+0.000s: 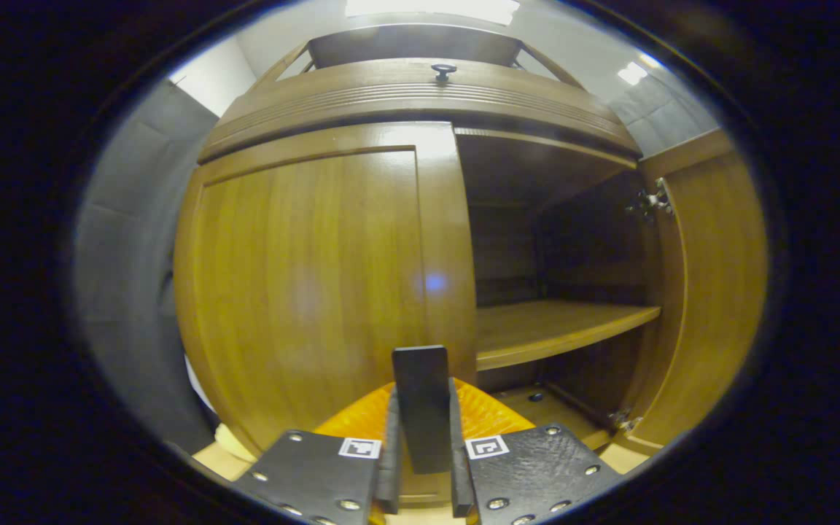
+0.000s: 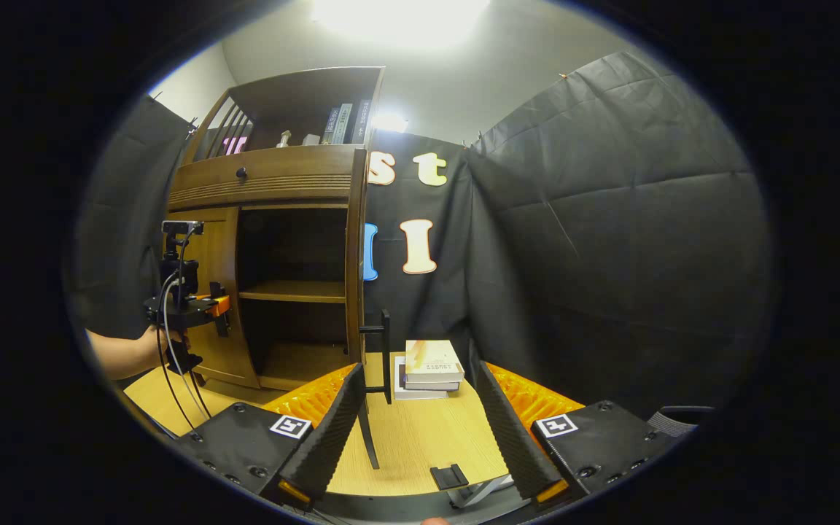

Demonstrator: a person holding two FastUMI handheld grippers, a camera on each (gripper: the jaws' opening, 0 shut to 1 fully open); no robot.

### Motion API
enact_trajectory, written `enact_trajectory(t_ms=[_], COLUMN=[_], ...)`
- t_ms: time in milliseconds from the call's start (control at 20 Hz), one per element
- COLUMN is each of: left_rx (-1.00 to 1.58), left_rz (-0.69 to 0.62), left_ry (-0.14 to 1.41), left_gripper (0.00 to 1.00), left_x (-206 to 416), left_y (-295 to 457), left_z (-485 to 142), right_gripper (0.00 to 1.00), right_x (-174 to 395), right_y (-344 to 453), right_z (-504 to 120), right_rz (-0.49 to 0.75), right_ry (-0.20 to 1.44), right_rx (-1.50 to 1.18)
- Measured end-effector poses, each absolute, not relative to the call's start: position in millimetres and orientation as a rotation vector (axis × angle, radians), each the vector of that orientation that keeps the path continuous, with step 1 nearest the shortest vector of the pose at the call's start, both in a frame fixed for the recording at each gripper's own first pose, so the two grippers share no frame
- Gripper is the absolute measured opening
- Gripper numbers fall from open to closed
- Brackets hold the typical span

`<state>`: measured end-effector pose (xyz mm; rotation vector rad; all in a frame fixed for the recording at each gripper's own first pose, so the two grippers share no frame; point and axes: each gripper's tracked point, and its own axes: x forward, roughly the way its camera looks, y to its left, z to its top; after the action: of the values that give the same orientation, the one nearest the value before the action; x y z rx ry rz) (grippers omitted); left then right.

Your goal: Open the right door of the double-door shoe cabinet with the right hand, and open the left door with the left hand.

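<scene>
My left claw (image 1: 424,467) has both fingers pinched on the left door's upright black handle (image 1: 421,405); that door (image 1: 303,292) is closed, hinged away to my left. My right claw (image 2: 420,430) gapes empty, the right door (image 2: 355,255) already swung out.

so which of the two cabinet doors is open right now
The right door, swung out to bare the shelf. The left door sits flush, its handle clamped in the left claw.
</scene>
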<state>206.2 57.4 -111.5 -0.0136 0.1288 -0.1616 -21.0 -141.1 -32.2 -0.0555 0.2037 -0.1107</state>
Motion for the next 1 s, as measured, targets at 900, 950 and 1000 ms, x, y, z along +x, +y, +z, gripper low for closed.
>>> enact_trajectory(t_ms=[900, 950, 1000], left_rx=[-0.037, -0.040, -0.043], left_rz=[-0.137, -0.136, -0.135], left_ry=[0.154, 0.154, 0.153], left_gripper=[0.14, 0.17, 0.17], left_x=[117, 110, 104], left_y=[93, 97, 101], left_z=[-100, -99, -100], right_gripper=[0.96, 0.96, 0.96], right_x=[-5, -4, -4], right_y=[-100, -97, -94], right_z=[-28, -28, -28], right_rz=[0.018, 0.026, 0.033], right_ry=[0.171, 0.170, 0.170], right_rx=[-0.028, -0.026, -0.024])
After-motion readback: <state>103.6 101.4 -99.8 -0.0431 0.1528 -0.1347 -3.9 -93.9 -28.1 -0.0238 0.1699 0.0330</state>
